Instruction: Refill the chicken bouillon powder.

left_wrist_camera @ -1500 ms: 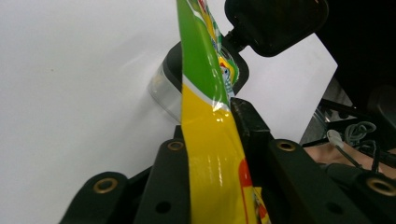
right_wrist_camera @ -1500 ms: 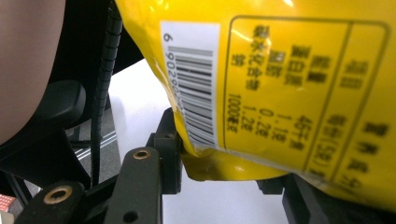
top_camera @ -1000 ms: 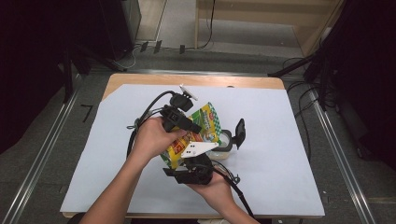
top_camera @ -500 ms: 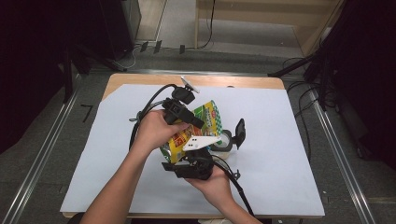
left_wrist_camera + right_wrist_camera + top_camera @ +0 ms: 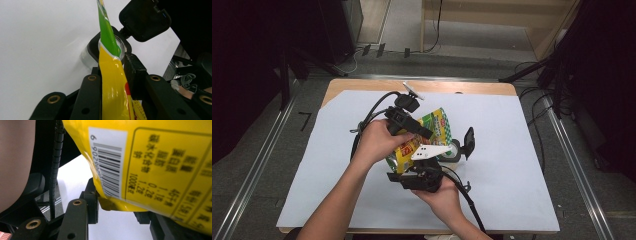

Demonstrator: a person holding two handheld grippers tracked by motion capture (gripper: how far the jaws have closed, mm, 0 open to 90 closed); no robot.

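As the high view looks down on the white sheet (image 5: 512, 165) covering the table, 2 hands meet near its middle around a yellow-and-green snack bag (image 5: 434, 131). The left gripper (image 5: 424, 134) lies across the bag from the upper left, its cable looping back over the left hand (image 5: 374, 142). The right gripper (image 5: 429, 167) comes up from below in the right hand (image 5: 439, 192), a grey 3-cornered plate on top of it. Just beside the bag on its right stands a clear jar (image 5: 454, 151) with a black hinged lid (image 5: 468, 141) tipped open.

In the left gripper view, the bag (image 5: 113, 82) runs edge-on between the 2 black jaws of the left gripper (image 5: 115, 75). The jaws have just been opening; 1 jaw lies close along the foil, and a narrow gap shows at the other, so the pads no longer clamp it. The bag's green end reaches down to the mouth of the jar (image 5: 92, 53), whose lid (image 5: 145, 20) stands raised behind.

In the right gripper view, the bag (image 5: 160, 165) turns its printed back, with barcode and nutrition table, to the camera. The jaws of the right gripper (image 5: 120, 206) stand partly apart and close on its lower yellow edge from both sides, holding it above the white sheet (image 5: 75, 175).
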